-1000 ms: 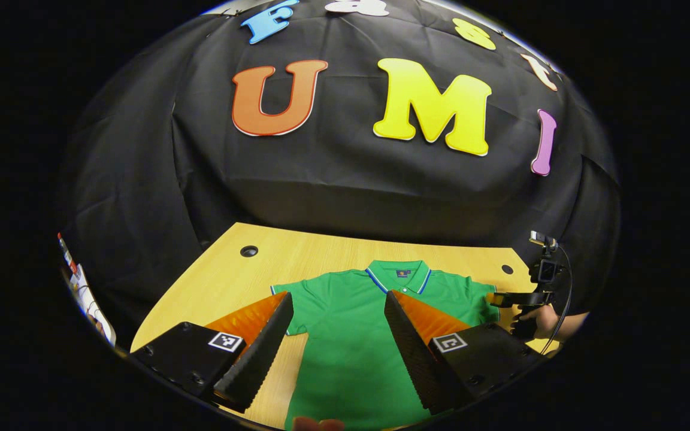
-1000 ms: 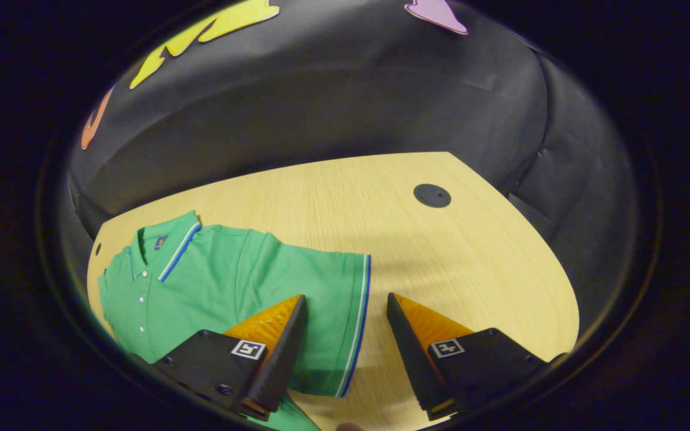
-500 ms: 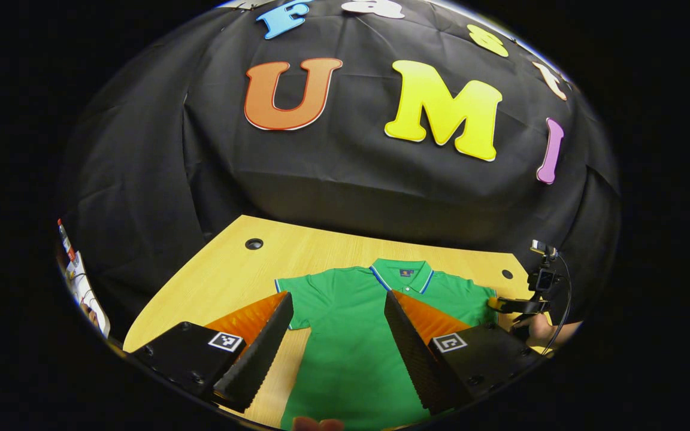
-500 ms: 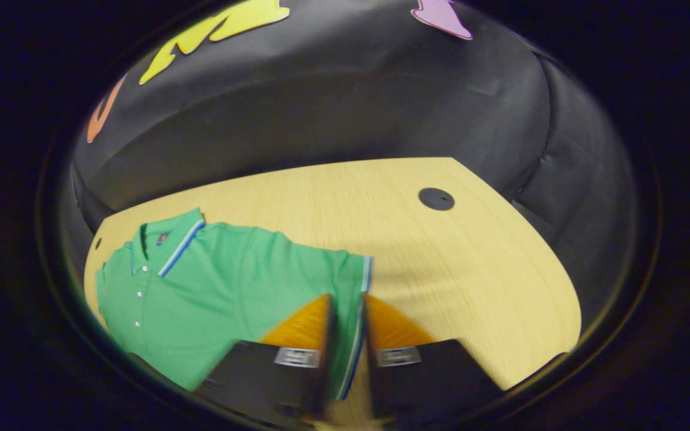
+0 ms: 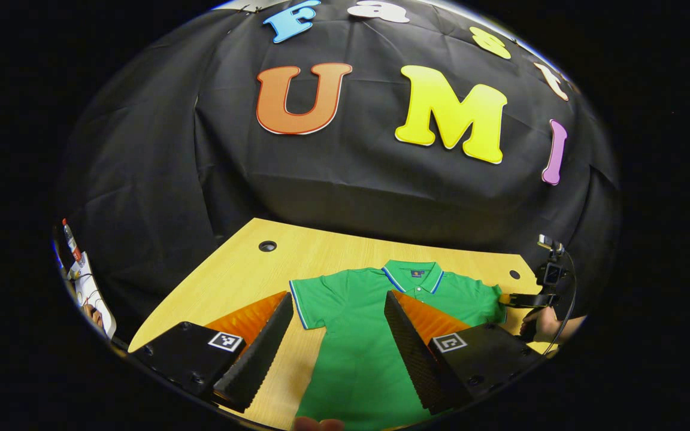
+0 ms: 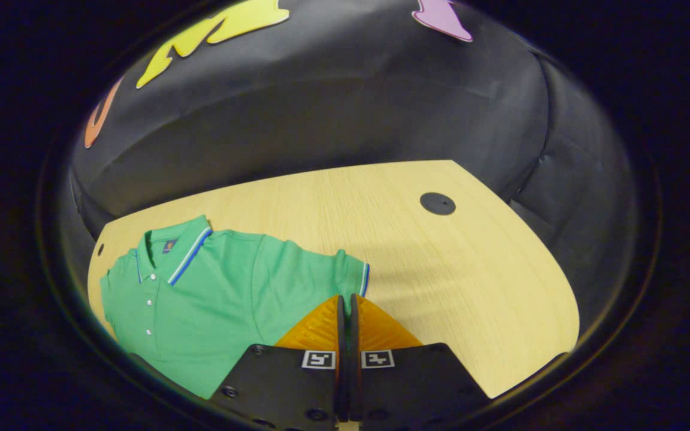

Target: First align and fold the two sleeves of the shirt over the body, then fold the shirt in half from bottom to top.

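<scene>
The green short-sleeved polo shirt with blue-and-white trim lies flat on the pale wooden table, collar away from the left gripper. That gripper's two fingers are spread wide, hovering above the cloth: one fingertip sits over bare wood just outside the near sleeve's striped cuff, the other over the chest below the collar. Nothing is caught between them.

Over at the far edge of the shirt in the left gripper view, the right gripper reaches in, a hand behind it.

From the right gripper view, the right gripper has its fingers pressed together, pinching the edge of the shirt's sleeve right at the tips; the cloth puckers up there, and the striped cuff stands just past them. The shirt body spreads off to the left of this gripper, button placket showing. A round black grommet sits in the table ahead and to the right.
</scene>
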The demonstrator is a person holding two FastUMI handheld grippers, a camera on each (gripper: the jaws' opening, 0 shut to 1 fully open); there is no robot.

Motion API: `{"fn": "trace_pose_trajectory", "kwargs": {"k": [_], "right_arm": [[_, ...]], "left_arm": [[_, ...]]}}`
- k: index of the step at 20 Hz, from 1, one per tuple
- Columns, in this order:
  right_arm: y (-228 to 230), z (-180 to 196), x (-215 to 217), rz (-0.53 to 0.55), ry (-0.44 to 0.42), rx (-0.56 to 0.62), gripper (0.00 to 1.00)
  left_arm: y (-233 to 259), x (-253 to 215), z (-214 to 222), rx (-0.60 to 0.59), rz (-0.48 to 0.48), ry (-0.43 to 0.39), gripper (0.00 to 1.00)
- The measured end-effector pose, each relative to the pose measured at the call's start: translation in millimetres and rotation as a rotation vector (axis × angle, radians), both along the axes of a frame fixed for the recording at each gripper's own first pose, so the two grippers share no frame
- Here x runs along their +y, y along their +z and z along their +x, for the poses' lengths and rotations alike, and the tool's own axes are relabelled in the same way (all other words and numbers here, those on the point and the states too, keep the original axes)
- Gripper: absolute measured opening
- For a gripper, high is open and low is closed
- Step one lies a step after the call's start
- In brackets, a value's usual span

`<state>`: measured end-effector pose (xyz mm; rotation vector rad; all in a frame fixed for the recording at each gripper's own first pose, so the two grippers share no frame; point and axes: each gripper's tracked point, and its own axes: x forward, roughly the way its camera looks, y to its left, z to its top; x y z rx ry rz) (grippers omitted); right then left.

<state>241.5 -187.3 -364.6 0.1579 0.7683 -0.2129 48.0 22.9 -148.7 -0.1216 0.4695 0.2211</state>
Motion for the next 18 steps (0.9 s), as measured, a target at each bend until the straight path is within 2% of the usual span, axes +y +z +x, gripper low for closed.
{"fn": "trace_pose_trajectory", "kwargs": {"k": [4,7,11,15,17,18], "right_arm": [[40.0,8.0,24.9,-0.072,0.062,-0.060,0.01],[52.5,9.9,61.2,-0.102,0.126,-0.076,0.01],[42.8,15.2,114.8,-0.129,0.204,-0.068,0.01],[18.8,16.6,147.6,-0.151,0.257,-0.023,0.01],[7.9,16.1,154.6,-0.158,0.271,0.001,0.03],[4.0,15.1,156.5,-0.159,0.275,0.013,0.08]], "left_arm": [[-1.1,18.8,-7.5,-0.018,-0.003,0.032,0.99],[-0.4,38.1,-16.6,-0.037,-0.014,0.074,0.99],[-5.0,61.1,-34.0,-0.039,-0.029,0.125,0.99],[-9.5,83.0,-54.4,-0.029,-0.035,0.167,0.99],[-9.8,92.6,-62.6,-0.025,-0.032,0.182,0.99],[-11.1,96.8,-66.6,-0.023,-0.032,0.187,0.99]]}}
